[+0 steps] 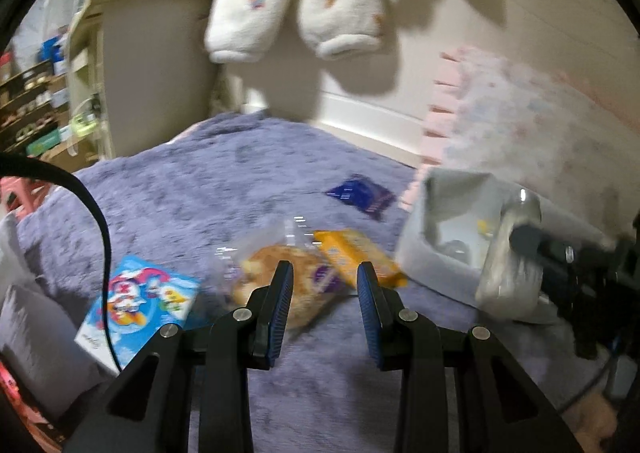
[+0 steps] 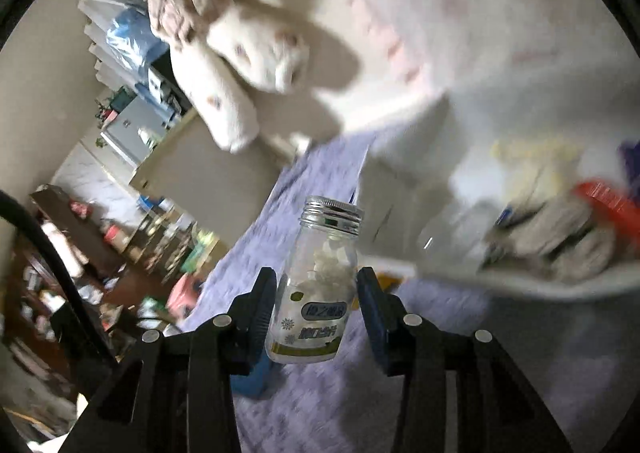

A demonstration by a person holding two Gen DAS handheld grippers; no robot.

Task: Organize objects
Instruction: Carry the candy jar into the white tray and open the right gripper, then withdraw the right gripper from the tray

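Observation:
My right gripper (image 2: 317,279) is shut on a clear bottle (image 2: 326,249) with a silver screw cap and white tablets inside, held upright above the purple rug (image 2: 320,405). In the left wrist view the same bottle (image 1: 506,273) hangs in the right gripper (image 1: 526,241) at the near edge of a white bin (image 1: 420,249). My left gripper (image 1: 325,281) is open and empty, low over the rug. Just past its fingertips lie a bun in a clear bag (image 1: 260,273) and a yellow packet (image 1: 352,249).
A blue cartoon box (image 1: 140,301) lies left on the rug, a dark blue packet (image 1: 360,195) farther back. The white bin (image 2: 520,287) holds several blurred items, one red (image 2: 608,201). Fleece clothing (image 1: 296,5) hangs overhead. A cabinet (image 1: 156,73) and shelves stand at the left.

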